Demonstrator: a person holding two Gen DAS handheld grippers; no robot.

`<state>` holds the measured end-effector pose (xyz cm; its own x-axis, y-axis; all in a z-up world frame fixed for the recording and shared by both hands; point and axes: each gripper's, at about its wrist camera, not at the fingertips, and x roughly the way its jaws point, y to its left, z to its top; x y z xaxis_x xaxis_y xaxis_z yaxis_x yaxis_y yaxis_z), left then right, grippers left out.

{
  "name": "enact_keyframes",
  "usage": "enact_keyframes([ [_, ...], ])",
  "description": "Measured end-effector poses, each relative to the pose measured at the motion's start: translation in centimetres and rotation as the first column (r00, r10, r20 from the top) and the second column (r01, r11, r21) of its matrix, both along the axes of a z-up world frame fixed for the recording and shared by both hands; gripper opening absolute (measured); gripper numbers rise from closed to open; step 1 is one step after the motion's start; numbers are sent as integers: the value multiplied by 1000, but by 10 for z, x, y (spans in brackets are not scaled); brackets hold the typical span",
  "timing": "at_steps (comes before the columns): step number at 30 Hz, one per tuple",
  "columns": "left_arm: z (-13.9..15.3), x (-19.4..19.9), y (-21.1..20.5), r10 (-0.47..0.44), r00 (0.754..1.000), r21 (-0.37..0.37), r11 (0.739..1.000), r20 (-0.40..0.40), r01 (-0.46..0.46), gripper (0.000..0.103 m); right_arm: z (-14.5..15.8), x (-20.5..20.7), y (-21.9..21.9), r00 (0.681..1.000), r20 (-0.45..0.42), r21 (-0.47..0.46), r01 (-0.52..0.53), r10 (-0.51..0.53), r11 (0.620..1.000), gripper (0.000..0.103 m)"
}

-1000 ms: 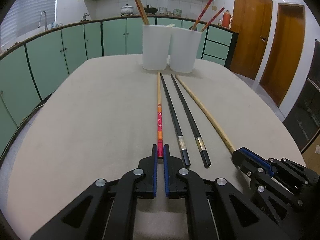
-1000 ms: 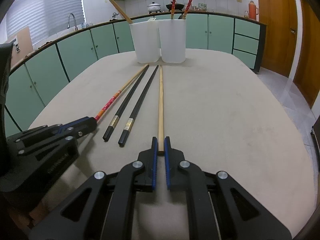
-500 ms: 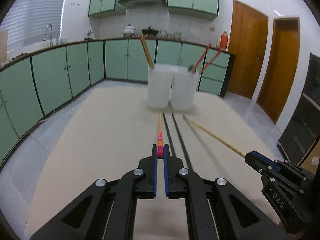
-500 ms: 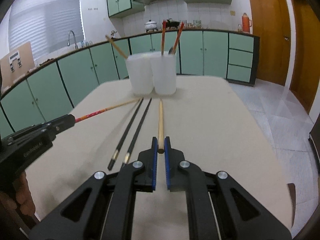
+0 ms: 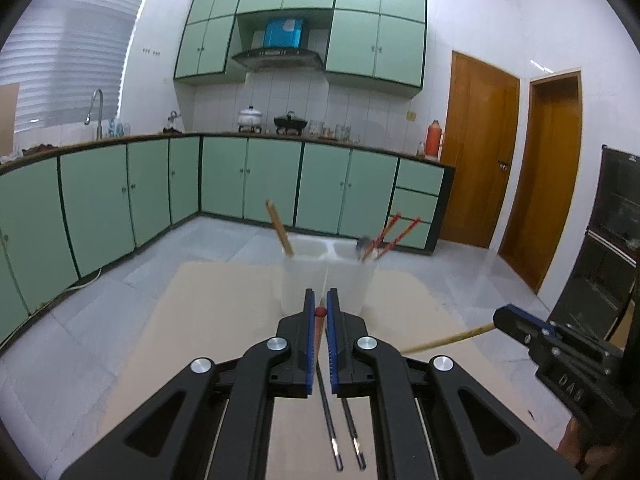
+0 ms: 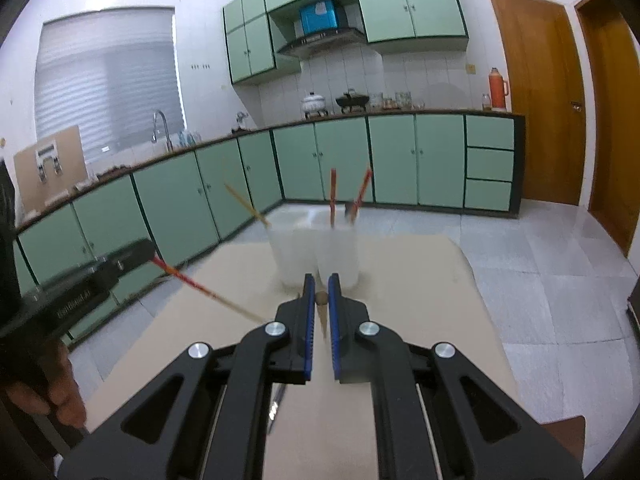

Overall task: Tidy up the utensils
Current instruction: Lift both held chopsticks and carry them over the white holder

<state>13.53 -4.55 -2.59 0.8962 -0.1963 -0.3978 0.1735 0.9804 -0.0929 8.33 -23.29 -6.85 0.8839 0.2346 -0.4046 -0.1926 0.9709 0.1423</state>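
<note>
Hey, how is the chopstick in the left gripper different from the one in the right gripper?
The left gripper holds a red patterned chopstick that fades to bare wood at the far end. The right gripper holds a plain wooden chopstick with no pattern. The red patterned chopstick has a red butt end; the plain wooden chopstick has a brown one. Both are pinched at the butt end, lifted off the table and pointing towards the two white cups.

White letters "DAS" on the right gripper [image 5: 508, 320] body; lettering on the left gripper [image 6: 148, 250] too blurred.
</note>
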Motion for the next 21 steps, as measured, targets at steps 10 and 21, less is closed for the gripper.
enact_keyframes([
  [10, 30, 3, 1, -34, 998, -13, 999, 49, 34, 5, 45, 18, -14, 999, 41, 43, -32, 30, 999, 6],
  [21, 58, 5, 0, -56, 991, -20, 998, 121, 59, 5, 78, 29, -22, 996, 79, 47, -55, 51, 997, 6],
])
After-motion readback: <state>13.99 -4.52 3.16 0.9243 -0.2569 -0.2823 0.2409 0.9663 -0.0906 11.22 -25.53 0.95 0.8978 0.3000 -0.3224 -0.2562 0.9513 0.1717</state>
